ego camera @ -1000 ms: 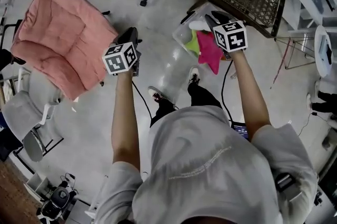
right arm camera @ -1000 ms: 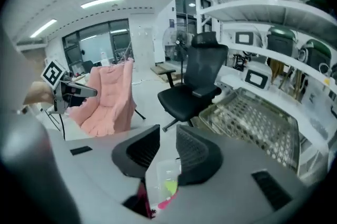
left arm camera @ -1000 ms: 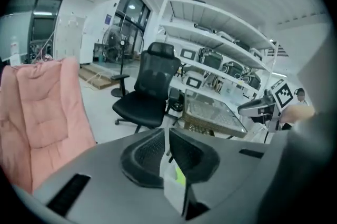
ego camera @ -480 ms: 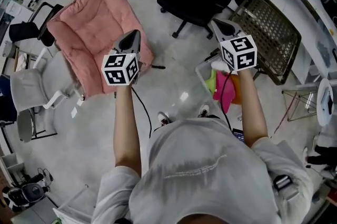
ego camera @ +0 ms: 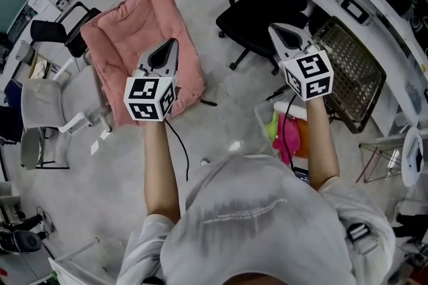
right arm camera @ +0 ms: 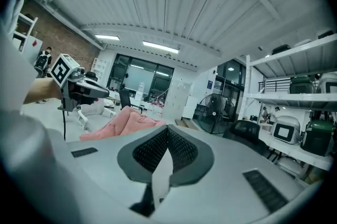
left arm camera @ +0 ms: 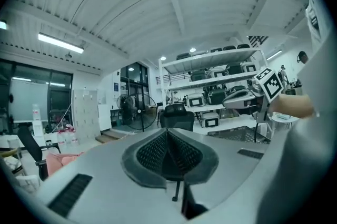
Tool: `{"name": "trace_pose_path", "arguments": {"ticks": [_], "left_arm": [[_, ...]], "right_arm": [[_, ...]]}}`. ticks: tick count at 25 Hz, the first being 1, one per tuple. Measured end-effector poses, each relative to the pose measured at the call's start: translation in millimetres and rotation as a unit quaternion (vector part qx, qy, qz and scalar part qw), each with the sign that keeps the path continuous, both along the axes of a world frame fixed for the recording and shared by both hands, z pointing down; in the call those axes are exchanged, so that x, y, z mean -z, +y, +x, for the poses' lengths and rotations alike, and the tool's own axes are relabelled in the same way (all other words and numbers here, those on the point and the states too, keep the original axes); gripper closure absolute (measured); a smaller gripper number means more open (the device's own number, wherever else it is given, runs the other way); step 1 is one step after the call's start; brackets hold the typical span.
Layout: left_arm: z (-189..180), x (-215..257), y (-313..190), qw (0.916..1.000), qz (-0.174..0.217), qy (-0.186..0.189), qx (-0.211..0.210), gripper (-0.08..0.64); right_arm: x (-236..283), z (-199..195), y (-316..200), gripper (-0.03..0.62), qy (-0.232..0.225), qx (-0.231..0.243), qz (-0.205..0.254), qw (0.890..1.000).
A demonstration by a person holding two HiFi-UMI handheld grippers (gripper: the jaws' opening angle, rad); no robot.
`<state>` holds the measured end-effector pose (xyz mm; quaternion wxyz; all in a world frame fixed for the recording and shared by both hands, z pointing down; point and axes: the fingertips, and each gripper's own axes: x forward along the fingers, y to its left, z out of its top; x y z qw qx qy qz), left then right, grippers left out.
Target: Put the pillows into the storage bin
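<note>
Both shut, empty: your left gripper [ego camera: 167,47], right gripper [ego camera: 279,32]. Pillows [ego camera: 286,140] lay in the bin [ego camera: 259,111] below your right arm.

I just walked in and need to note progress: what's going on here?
A person holds the left gripper and right gripper out in front, both shut and empty. Pink, green and orange pillows lie in the clear storage bin on the floor to the right. A big pink cushion lies beyond the left gripper, with neither gripper on it.
</note>
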<state>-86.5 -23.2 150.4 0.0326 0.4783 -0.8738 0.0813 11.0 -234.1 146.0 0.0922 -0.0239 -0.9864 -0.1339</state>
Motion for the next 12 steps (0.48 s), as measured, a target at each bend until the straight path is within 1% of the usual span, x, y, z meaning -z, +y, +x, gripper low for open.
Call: {"name": "trace_pose_path", "arguments": {"ticks": [5, 7, 12], "left_arm": [[11.6, 22.9, 1.7, 0.9996, 0.012, -0.025, -0.010, 0.540], [12.0, 27.0, 3.5, 0.9994, 0.016, -0.028, -0.010, 0.540], [15.3, 26.8, 5.1, 0.9994, 0.010, -0.030, -0.012, 0.540]], "right_arm": [[16.8, 3.0, 9.6, 0.566, -0.018, 0.012, 0.014, 1.000], [20.8, 2.6, 14.2, 0.568, -0.021, 0.015, 0.018, 1.000], [23.3, 3.3, 23.3, 0.568, -0.022, 0.016, 0.018, 0.999]]}}
